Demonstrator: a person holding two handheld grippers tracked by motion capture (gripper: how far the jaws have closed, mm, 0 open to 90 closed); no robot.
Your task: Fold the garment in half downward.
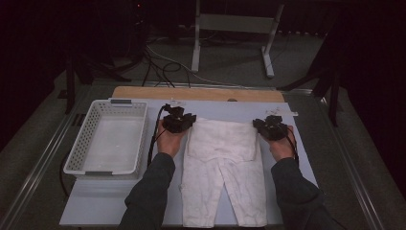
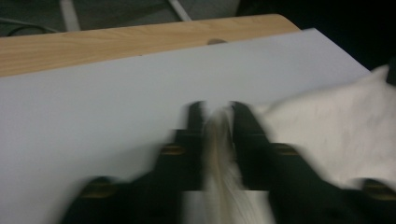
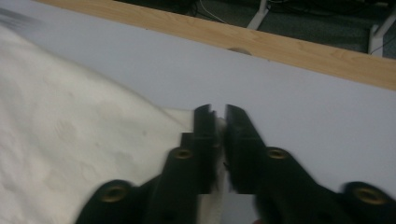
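White trousers (image 1: 224,165) pinched at both far corners by left tool (image 2: 217,112) and right tool (image 3: 217,112).

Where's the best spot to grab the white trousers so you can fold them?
Probably the two far corners of the folded top edge, one per side, coming in from the near side. The white trousers lie flat, so corners offer a free edge. The left gripper and right gripper each pinch one there.

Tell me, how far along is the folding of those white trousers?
Early. The top of the white cloth trousers already lies doubled over. The left gripper and right gripper each pinch a far corner of that fold. Both legs remain spread out flat, and the white perforated plastic basket stands empty.
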